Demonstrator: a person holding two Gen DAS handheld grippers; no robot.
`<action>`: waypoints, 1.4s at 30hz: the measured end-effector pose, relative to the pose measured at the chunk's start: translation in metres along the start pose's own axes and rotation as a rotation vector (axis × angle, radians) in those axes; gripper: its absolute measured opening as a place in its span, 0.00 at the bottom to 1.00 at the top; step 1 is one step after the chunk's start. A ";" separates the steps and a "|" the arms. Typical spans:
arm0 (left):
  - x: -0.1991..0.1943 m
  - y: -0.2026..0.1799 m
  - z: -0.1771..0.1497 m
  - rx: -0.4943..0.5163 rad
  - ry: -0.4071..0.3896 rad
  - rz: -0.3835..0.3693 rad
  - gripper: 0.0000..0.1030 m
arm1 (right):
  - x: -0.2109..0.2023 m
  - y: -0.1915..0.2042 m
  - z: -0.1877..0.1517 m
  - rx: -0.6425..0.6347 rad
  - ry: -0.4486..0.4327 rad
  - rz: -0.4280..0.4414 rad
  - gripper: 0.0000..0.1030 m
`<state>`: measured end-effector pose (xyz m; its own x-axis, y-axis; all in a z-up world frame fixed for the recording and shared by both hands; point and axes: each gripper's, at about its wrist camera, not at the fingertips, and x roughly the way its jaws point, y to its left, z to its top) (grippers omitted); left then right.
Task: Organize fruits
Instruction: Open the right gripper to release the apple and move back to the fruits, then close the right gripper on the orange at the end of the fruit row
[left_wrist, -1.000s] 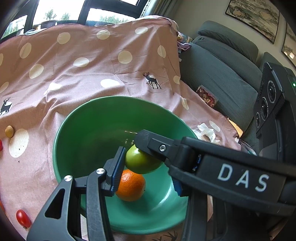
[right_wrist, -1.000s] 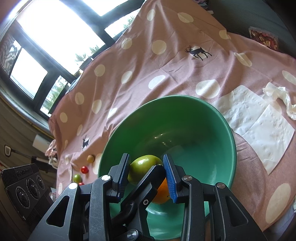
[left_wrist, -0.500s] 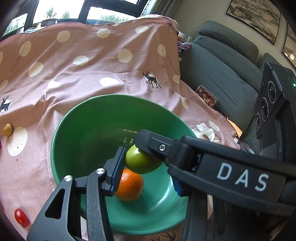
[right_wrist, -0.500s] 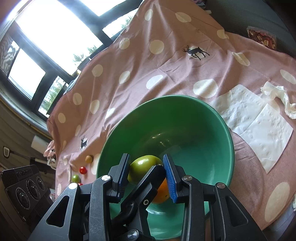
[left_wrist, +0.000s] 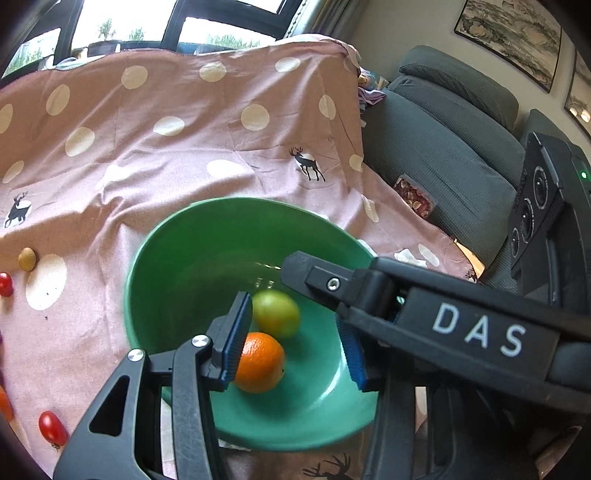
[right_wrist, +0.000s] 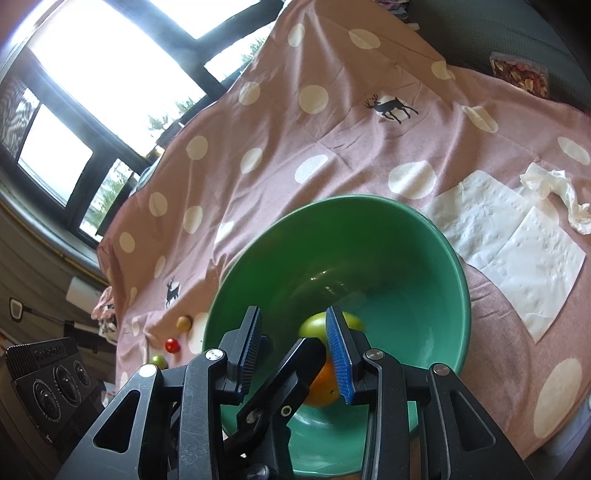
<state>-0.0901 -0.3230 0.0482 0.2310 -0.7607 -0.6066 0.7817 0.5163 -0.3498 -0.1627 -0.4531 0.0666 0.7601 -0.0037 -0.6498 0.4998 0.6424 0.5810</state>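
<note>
Getting there with the fruit sorting: two in, a handful waiting outside

Seeing a round orange citrus fruit (left_wrist: 258, 362) lying in the deep green ceramic bowl (left_wrist: 221, 206), just past the tips of the left gripper (left_wrist: 291, 343), and a smooth yellow-green round fruit (left_wrist: 277, 314) a bit further beyond them, looking blurred, so probably rolling after a drop. Noticing those left jaws just been opening, standing spread and pinching nothing. Spotting the right gripper (right_wrist: 295, 350) hanging over the near rim too, jaws apart, gripping no fruit, only the other gripper's black finger crossing the gap. Counting leftovers well off to the left of both sets of jaws, on the pink polka-dot cloth (left_wrist: 184, 147): a couple of small red cherry tomatoes (left_wrist: 51, 426), a tan oval fruit (left_wrist: 26, 258), a small green fruit (right_wrist: 157, 360). Reckoning roughly a third done.
</note>
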 end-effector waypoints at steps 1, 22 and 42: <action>-0.003 0.001 0.000 0.000 -0.006 0.004 0.48 | -0.002 0.002 0.000 -0.005 -0.008 0.000 0.38; -0.134 0.123 -0.032 -0.337 -0.040 0.395 0.78 | 0.009 0.077 -0.014 -0.166 0.043 0.044 0.37; -0.192 0.239 -0.087 -0.747 -0.100 0.472 0.79 | 0.104 0.171 -0.092 -0.350 0.403 0.210 0.37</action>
<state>0.0015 -0.0192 0.0191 0.5102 -0.4162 -0.7527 0.0182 0.8802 -0.4743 -0.0367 -0.2732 0.0536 0.5751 0.3999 -0.7136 0.1359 0.8136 0.5654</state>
